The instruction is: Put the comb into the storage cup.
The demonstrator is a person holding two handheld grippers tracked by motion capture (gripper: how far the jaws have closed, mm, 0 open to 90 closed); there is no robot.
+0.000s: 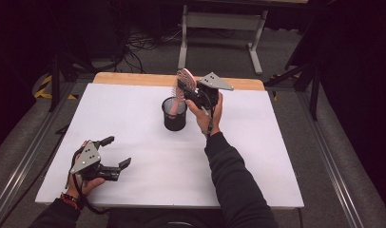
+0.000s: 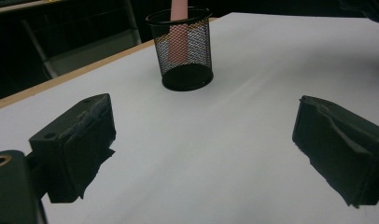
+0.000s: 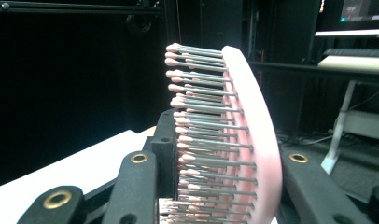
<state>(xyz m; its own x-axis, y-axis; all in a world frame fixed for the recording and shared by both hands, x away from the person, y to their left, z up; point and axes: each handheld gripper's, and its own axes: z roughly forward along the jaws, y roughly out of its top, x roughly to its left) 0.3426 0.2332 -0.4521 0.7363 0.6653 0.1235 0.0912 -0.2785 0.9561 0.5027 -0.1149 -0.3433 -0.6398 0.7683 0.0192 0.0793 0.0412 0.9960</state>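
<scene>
From above, my right tool (image 1: 187,90) is clamped on the pink hairbrush (image 1: 183,85), whose handle stands in the black mesh cup (image 1: 174,116) near the middle of the bench (image 1: 134,109), toward its far edge. My left tool (image 1: 116,151) rests wide open and empty by the near left corner. Along my left tool (image 2: 204,140), the cup (image 2: 185,51) stands ahead with the pink handle (image 2: 178,28) inside. Along my right tool (image 3: 220,186), the jaws grip the brush head (image 3: 225,135), bristles facing left.

Hairbrush (image 3: 234,140) handle cut off below, its lower end veiled by mesh cup (image 2: 184,51), top cropped
</scene>
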